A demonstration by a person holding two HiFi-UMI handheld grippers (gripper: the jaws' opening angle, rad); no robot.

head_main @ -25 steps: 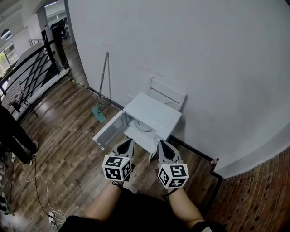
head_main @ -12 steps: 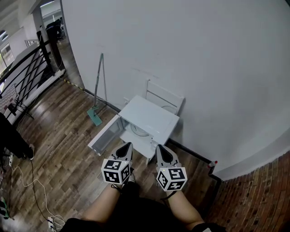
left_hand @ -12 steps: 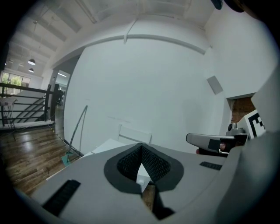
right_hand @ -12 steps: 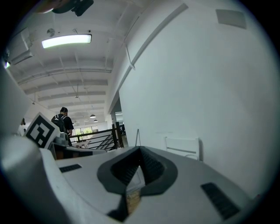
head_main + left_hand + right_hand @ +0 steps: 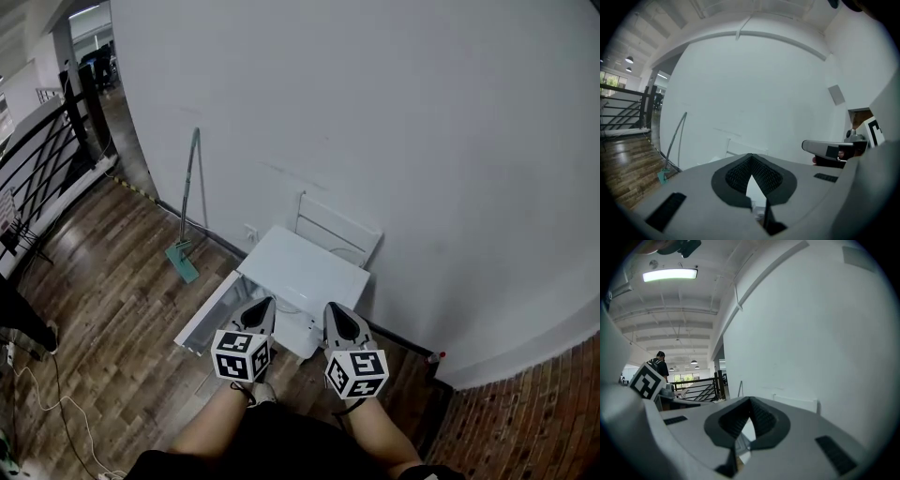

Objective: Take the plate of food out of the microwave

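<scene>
Left claw and right claw closed, empty, poised well above microwave on floor; door open for access; plate inside not discernible.

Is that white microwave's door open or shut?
Open: the white box microwave has its door swung out to the left, leaving the inside exposed.
</scene>
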